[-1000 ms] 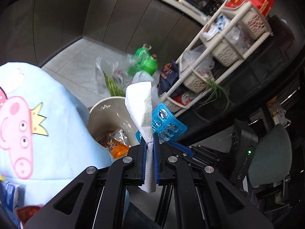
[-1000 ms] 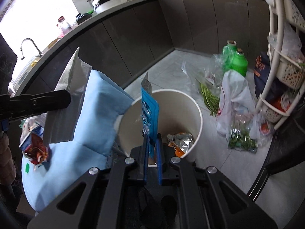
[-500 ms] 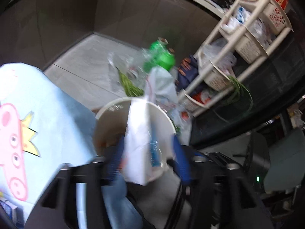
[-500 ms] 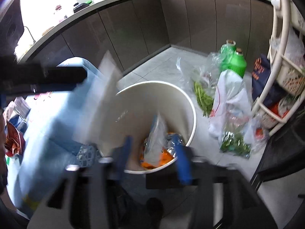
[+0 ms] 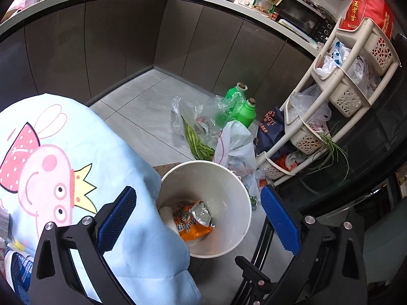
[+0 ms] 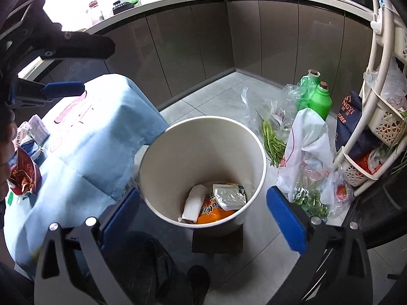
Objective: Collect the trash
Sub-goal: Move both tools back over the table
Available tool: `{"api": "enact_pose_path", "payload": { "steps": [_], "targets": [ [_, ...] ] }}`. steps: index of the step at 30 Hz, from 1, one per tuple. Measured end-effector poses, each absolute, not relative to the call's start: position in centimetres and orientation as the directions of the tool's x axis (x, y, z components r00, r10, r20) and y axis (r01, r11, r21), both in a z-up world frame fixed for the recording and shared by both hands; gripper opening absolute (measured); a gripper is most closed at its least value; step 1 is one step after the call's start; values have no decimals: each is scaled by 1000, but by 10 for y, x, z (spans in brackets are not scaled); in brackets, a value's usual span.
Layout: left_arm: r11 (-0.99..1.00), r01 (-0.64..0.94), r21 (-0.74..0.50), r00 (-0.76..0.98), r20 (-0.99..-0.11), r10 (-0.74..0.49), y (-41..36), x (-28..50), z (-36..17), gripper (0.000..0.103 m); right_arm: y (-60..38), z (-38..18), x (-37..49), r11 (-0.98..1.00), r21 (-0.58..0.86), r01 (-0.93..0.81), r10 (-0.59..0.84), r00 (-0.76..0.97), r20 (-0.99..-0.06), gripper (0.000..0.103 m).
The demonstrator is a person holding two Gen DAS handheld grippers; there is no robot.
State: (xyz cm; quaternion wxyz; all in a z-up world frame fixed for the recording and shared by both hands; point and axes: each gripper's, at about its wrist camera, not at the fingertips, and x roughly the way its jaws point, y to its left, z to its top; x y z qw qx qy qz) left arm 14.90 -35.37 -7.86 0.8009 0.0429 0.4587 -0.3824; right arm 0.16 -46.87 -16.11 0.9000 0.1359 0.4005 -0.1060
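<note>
While both your jaws are opening with nothing between them, the left gripper (image 5: 198,218) and right gripper (image 6: 203,213) hover over the white bin (image 6: 259,150) on the floor. It holds a white tissue (image 6: 194,199), an orange snack packet (image 6: 216,212) and a silvery wrapper (image 6: 229,195). More trash waits: wrappers (image 6: 24,170) lie on the blue cloth (image 6: 101,132), far left of the bin.

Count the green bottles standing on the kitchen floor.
2. Both stand side by side beyond the white bin: one green bottle in front, the other green bottle behind it, partly wrapped in clear plastic. Bags could hide more.
</note>
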Motion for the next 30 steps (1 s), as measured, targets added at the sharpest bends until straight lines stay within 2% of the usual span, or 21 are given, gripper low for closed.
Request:
{"api": "enact_pose_path", "payload": {
  "steps": [4, 9, 17, 24, 30],
  "targets": [
    [700, 653, -291, 298, -750, -590, -339, 145, -58, 94, -463, -140, 0, 945, 159, 287, -83, 679, -730, 100],
    [729, 639, -244, 396, -708, -584, -303, 136, -16, 94, -445, -90, -4, 957, 162, 241, -72, 739, -670, 100],
    [815, 515, -267, 508, -671, -541, -200, 123, 33, 94, -391, -28, -3, 985, 150, 91, 15, 809, -588, 100],
    [904, 353, -240, 624, -660, -419, -91, 107, 42, 94, -320, -4, 11, 989, 118, -88, 140, 807, -574, 100],
    [934, 224, -278, 631, -689, -356, -11, 96, 23, 94, -264, -12, 28, 972, 108, -210, 230, 749, -621, 100]
  ]
}}
